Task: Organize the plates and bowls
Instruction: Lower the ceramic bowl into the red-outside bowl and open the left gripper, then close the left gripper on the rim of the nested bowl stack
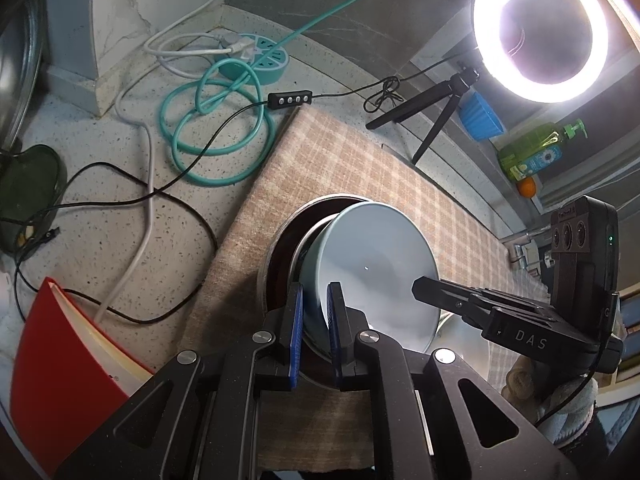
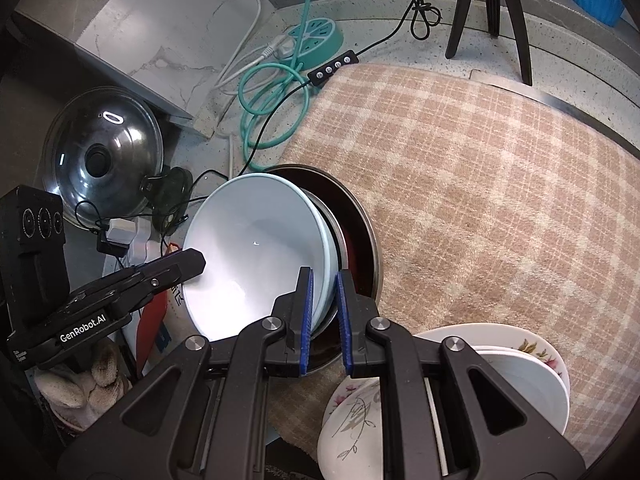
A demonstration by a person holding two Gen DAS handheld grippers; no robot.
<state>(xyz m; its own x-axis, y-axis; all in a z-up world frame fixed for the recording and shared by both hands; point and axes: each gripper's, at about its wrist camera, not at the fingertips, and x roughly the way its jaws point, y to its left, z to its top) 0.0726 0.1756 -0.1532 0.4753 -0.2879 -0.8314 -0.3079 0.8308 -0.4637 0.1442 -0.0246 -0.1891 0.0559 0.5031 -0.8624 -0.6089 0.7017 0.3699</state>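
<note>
A pale blue bowl (image 1: 376, 264) is held tilted above a dark round pan (image 1: 280, 248) that rests on the checked cloth (image 1: 360, 160). Its rim is pinched on one side between the blue pads of the left gripper (image 1: 316, 320), and on the opposite side by the right gripper (image 2: 324, 308), whose pads are likewise pressed onto the rim. A metal-rimmed dish (image 2: 334, 232) is seen just under the bowl, inside the pan. Floral plates (image 2: 360, 420) are stacked at the near edge of the cloth, beside the right gripper. A glass pot lid (image 2: 104, 148) is seen on the counter, well apart.
</note>
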